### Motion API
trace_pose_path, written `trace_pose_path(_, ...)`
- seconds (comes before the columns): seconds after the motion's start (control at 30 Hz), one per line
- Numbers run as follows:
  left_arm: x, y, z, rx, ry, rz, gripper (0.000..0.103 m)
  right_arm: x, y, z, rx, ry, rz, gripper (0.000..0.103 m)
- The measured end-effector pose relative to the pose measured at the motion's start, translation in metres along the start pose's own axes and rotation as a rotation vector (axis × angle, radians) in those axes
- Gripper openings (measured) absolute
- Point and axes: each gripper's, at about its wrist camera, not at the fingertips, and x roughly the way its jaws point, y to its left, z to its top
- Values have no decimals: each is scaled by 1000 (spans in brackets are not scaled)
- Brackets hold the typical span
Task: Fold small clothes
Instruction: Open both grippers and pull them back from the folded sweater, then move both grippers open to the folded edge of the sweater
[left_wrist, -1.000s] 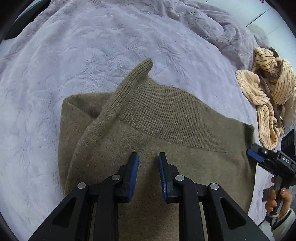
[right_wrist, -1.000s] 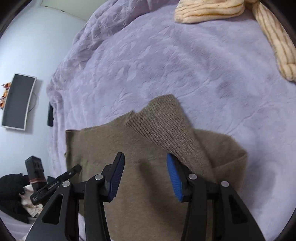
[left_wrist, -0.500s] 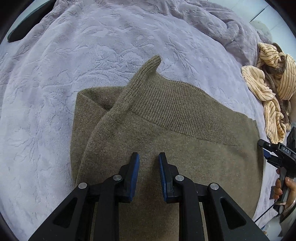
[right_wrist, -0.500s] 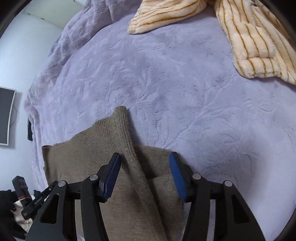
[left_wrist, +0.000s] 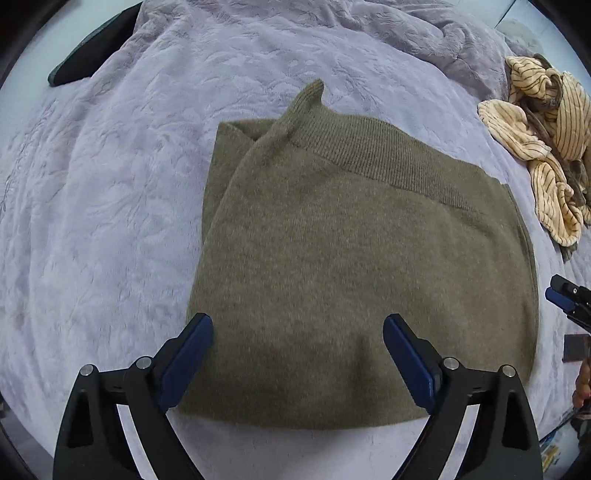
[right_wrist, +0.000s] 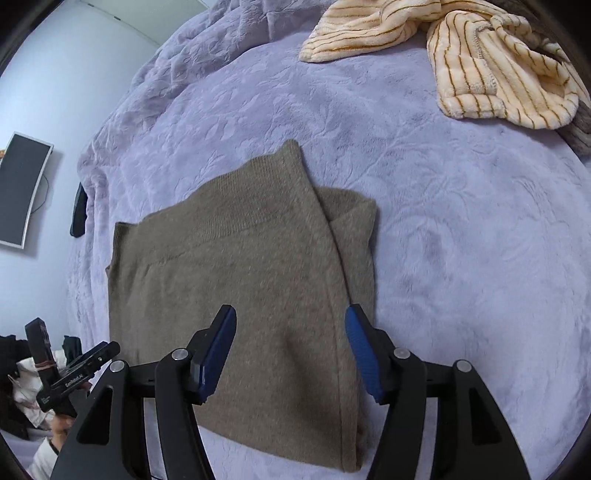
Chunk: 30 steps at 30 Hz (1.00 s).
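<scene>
1. Left wrist view: The brown sweater (left_wrist: 351, 266) lies flat on the purple blanket (left_wrist: 110, 192). It is folded into a neat block, with the ribbed band on the far side and one ribbed corner sticking up.
2. The left gripper (left_wrist: 297, 354) hangs over the near edge of the sweater. Its jaws are opening wide, and the blue pads (left_wrist: 186, 354) pinch nothing. The sweater is under them, not held.
3. A striped yellow cloth (left_wrist: 543, 147) sits in a messy heap at the far right, well away from the sweater. The right gripper's tip peeks in at the right edge.
4. Right wrist view: The right gripper (right_wrist: 291, 354) is over the near right part of the brown sweater (right_wrist: 240, 295). Its jaws are opening too, and nothing is gripped between them.
5. A folded layer shows along the sweater's right side.
6. The striped yellow cloth (right_wrist: 480, 62) is still all bunched up at the top.
7. I think the sweater's fold is done or nearly done. The striped cloth looks like the next one to fold.
</scene>
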Motion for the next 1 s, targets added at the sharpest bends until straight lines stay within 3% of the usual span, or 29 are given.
trace_pose_path(0.1, -2, -1, -19, -10, 32, 19, 94, -2, 9, -26, -18, 35, 6, 73)
trace_pose_path(0.47, -29, -8, -82, -36, 98, 48, 94, 2, 32, -109, -38, 168, 15, 79)
trace_pose_path(0.63, -35, -10, -102, -50, 135, 69, 94, 2, 40, -126, -55, 189, 22, 79)
trace_pose_path(1.0, -50, -8, -125, -115, 148, 11, 94, 17, 70, -126, -150, 203, 25, 79)
